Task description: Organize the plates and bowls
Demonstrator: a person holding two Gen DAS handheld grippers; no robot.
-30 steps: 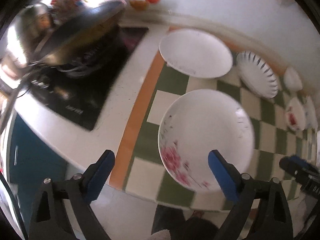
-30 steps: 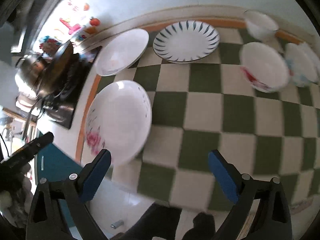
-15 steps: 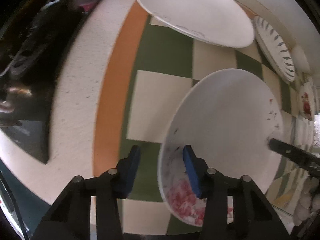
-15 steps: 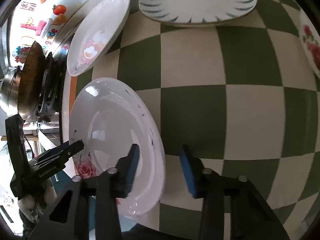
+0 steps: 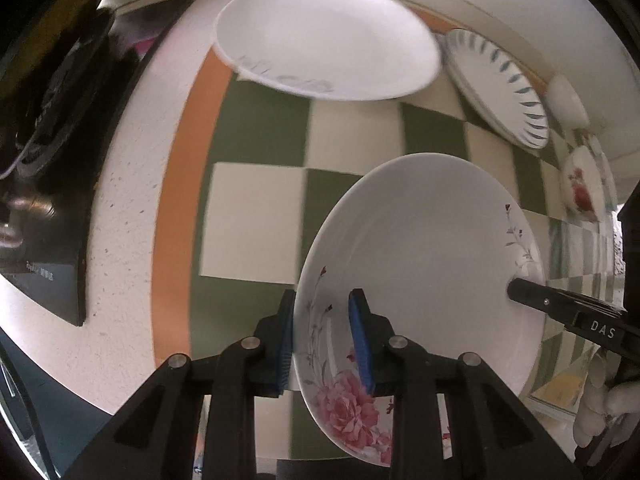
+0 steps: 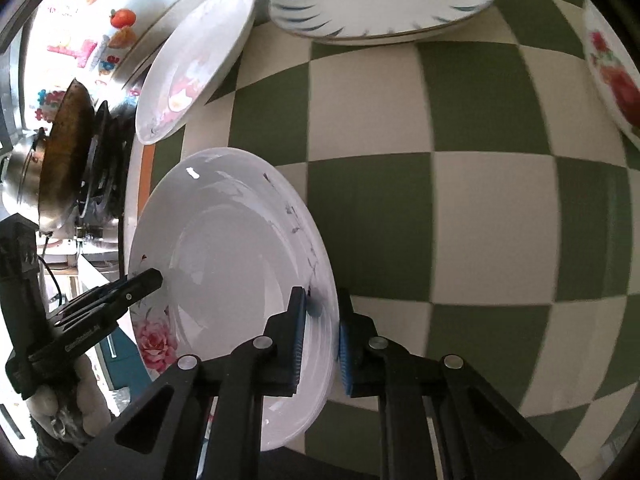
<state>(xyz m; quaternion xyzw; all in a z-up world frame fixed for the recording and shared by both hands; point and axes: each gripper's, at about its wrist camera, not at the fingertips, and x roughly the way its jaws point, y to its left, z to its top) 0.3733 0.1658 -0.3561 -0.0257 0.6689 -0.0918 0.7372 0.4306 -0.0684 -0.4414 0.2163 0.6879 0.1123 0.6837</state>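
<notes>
The rose plate (image 5: pixel 424 280) lies at the near edge of the checked cloth (image 5: pixel 256 220), close to its orange border, and both tools are on it. The left gripper (image 5: pixel 322 338) has the plate's near-left rim between its blue pads, one pad outside and one inside the rim; its jaws are closing and stand nearly shut on the rim. The right gripper (image 6: pixel 322 340) straddles the opposite rim in the same way, its jaws also closing, almost shut on the plate; its black tip shows at the plate's right edge in the left view. The step in hand looks like taking a two-sided grip before lifting this plate to stack it. Beyond it, at the far left, lies a plain plate (image 5: pixel 324 36), and to its right a striped plate (image 5: pixel 496 88); further right are a small white bowl (image 5: pixel 566 100) and a bowl with red flowers (image 5: pixel 582 192). Left of the cloth is a black stove (image 5: pixel 52 168) with a pan (image 6: pixel 64 148). The next move probably calls for both grips to be firm, then an even, level lift, since a slick rim could slip from either pair of pads, and a clear path to the plain plate.
</notes>
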